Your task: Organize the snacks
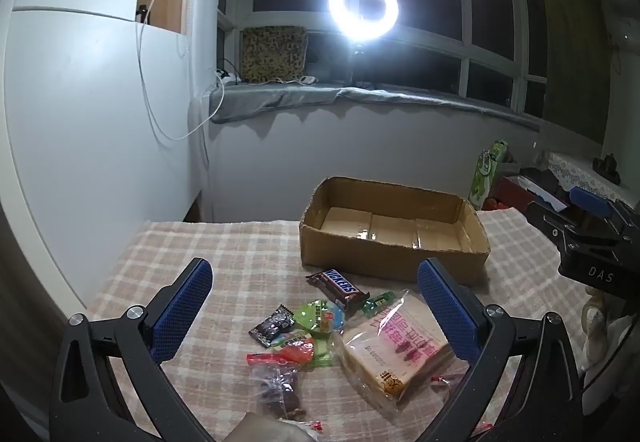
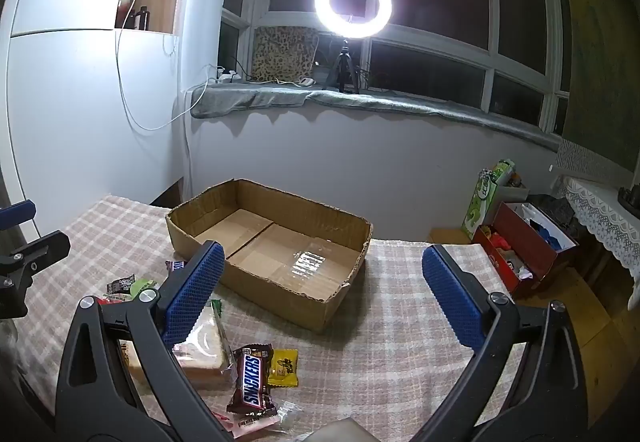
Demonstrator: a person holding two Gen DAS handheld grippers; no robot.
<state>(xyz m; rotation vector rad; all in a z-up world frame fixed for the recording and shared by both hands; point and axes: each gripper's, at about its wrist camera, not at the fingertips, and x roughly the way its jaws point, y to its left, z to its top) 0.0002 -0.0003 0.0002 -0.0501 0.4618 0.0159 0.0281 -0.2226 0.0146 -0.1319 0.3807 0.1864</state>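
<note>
Both grippers, left (image 1: 316, 300) and right (image 2: 324, 292), stand spread, holding nothing. The cardboard box (image 1: 384, 262) sits empty. Only the right wrist view shows a yellow sachet (image 2: 283, 367) beside a Snickers bar (image 2: 253, 382)

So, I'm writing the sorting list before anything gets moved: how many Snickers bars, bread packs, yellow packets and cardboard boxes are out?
Snickers bars: 2, one by the box, one nearer
Bread pack: 1
Yellow packet: 1
Cardboard box: 1
Total: 5
</note>
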